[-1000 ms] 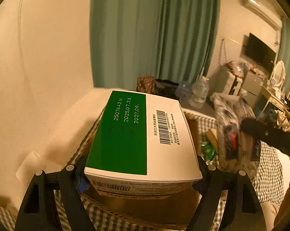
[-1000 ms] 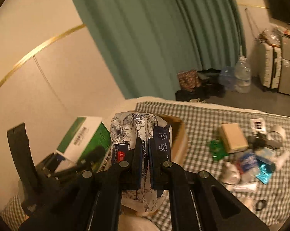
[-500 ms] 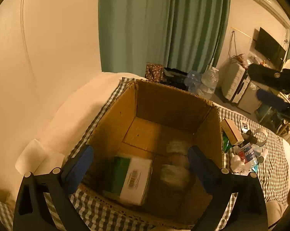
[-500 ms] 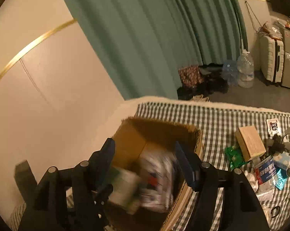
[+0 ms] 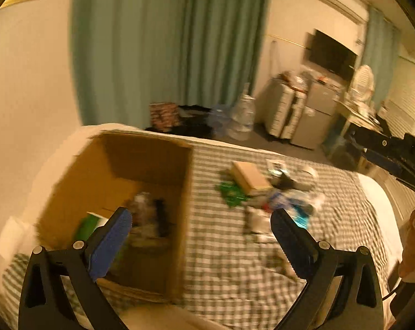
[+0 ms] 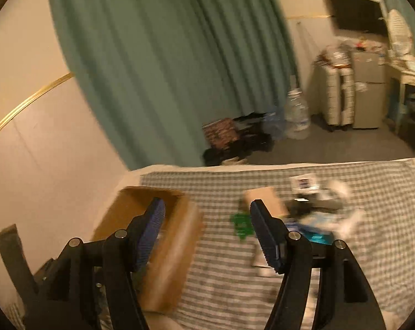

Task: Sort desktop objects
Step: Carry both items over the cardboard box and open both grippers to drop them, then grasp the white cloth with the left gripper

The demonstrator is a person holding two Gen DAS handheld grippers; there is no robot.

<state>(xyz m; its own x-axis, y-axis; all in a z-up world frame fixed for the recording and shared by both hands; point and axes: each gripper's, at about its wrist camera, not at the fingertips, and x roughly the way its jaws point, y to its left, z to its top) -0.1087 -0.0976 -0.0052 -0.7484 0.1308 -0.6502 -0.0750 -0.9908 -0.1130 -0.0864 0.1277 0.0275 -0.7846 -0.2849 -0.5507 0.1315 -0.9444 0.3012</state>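
An open cardboard box (image 5: pixel 185 192) stands on the left of the checked cloth (image 5: pixel 221 261). Inside it lie a green and white carton (image 5: pixel 90 224) and a floral packet (image 5: pixel 146 214). My left gripper (image 5: pixel 200 227) is open and empty, above the box's right wall. My right gripper (image 6: pixel 207 214) is open and empty, above the cloth just right of the box (image 6: pixel 177 239). A pile of small items lies right of the box: a tan box (image 5: pixel 250 176), a green packet (image 5: pixel 232 194), a teal packet (image 5: pixel 301 220). The tan box (image 6: pixel 268 196) and green packet (image 6: pixel 241 224) also show in the right wrist view.
The cloth covers a bed-like surface with a white edge at the right (image 5: pixel 378 192). Behind stand a green curtain (image 5: pixel 163 44), water bottles (image 5: pixel 243 118), a drawer unit (image 5: pixel 284 115) and a wall TV (image 5: pixel 331 52). The right gripper's body shows at the far right (image 5: pixel 394 151).
Both grippers opened and dropped the carton and the floral packet into the box. Both then swung right, toward the pile on the cloth.
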